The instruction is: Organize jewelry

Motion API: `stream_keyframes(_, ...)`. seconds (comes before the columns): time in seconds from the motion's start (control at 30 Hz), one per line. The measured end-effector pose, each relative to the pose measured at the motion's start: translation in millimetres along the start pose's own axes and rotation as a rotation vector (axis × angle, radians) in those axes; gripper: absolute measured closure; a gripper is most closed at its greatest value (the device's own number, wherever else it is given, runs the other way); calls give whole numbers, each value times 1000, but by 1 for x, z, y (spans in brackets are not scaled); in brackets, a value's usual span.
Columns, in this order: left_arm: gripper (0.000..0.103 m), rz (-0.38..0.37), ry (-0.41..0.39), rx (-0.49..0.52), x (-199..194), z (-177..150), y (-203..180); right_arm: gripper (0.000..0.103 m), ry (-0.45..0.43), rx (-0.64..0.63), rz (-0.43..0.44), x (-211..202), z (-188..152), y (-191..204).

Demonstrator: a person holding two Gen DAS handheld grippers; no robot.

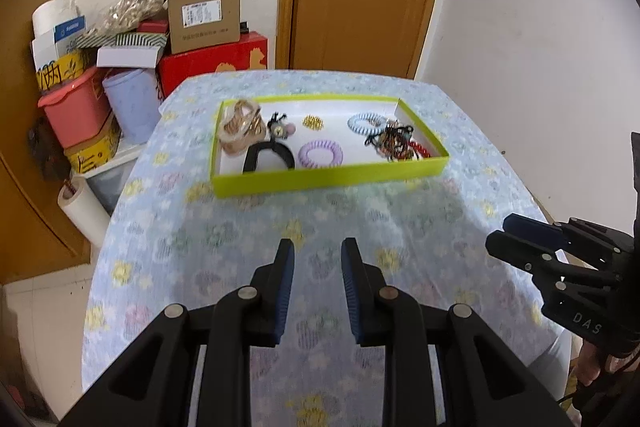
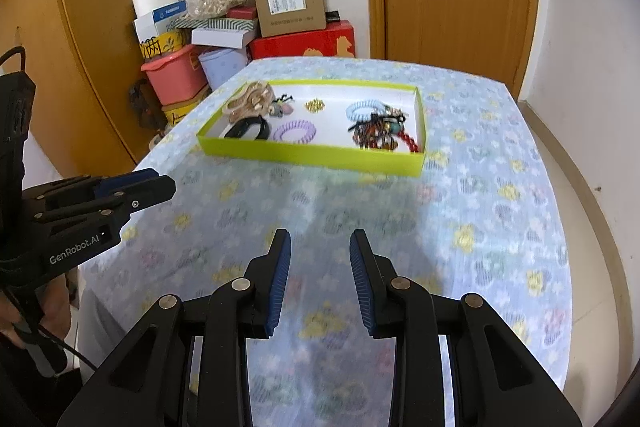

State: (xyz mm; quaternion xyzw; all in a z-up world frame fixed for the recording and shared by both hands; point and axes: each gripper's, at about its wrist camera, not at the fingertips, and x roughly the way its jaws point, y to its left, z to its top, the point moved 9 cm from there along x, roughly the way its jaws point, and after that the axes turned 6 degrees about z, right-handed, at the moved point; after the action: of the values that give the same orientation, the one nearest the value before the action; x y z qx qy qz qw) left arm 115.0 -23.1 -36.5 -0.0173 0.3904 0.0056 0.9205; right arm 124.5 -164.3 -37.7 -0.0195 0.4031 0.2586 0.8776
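Note:
A lime-green shallow tray (image 1: pixel 328 181) (image 2: pixel 312 153) sits on the far half of the floral tablecloth. Inside lie a purple coil hair tie (image 1: pixel 321 153) (image 2: pixel 295 132), a blue coil hair tie (image 1: pixel 366 123) (image 2: pixel 362 111), a black band (image 1: pixel 267 157) (image 2: pixel 246 129), a beige and gold chain pile (image 1: pixel 242 129) (image 2: pixel 250 103), a small gold piece (image 1: pixel 313 122) and a tangle of beads (image 1: pixel 396 143) (image 2: pixel 380 135). My left gripper (image 1: pixel 318 245) (image 2: pixel 164 183) hovers open over the cloth, short of the tray. My right gripper (image 2: pixel 321 235) (image 1: pixel 496 235) is beside it, open too. Neither holds anything.
The table (image 1: pixel 224 267) is covered in a pale blue flowered cloth. Behind its far left corner are stacked cardboard boxes (image 1: pixel 204 15), a red box (image 1: pixel 216 61), a pink bin (image 1: pixel 76 111) and a lilac bin (image 1: pixel 132 107). A wooden door (image 1: pixel 360 7) stands beyond the table.

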Motion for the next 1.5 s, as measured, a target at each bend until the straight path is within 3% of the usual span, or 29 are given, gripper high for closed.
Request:
stream_keyframes(0.5, 78, 9, 31, -16, 0, -26, 3, 71, 27, -14, -41, -4, -20, -1)
stream_keyframes(1.5, 78, 10, 52, -4, 10, -30, 2, 71, 52, -9, -41, 6, -23, -4)
